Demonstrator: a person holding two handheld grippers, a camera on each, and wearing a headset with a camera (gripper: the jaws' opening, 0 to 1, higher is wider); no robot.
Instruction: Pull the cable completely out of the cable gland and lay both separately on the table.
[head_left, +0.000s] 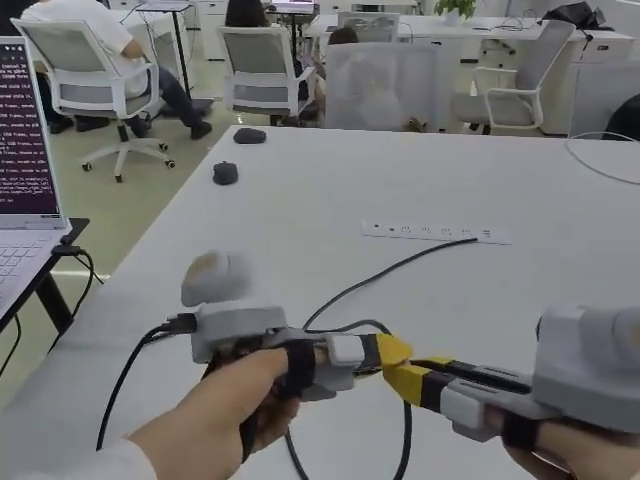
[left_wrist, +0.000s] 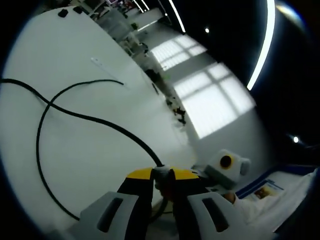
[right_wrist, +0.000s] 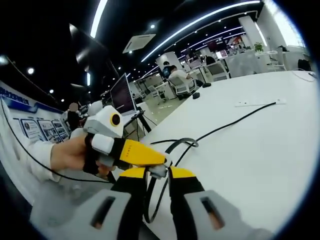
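Observation:
A black cable (head_left: 400, 262) loops over the white table (head_left: 500, 170) and rises to where both grippers meet near the front edge. My left gripper (head_left: 392, 352) comes in from the left, and its yellow jaws are shut on the grey cable gland (left_wrist: 161, 173), from which the cable (left_wrist: 75, 114) runs away. My right gripper (head_left: 407, 379) faces it from the right. In the right gripper view its jaws (right_wrist: 157, 176) close on the cable (right_wrist: 152, 195) just beside the gland (right_wrist: 158, 171), and the left gripper (right_wrist: 137, 152) touches in from the left.
A white power strip (head_left: 435, 233) lies mid-table beyond the cable's free end. A dark mouse (head_left: 225, 172) and another dark object (head_left: 249, 135) sit at the far left. A laptop (head_left: 25, 150) stands off the left edge. Office chairs (head_left: 262, 75) and people are behind.

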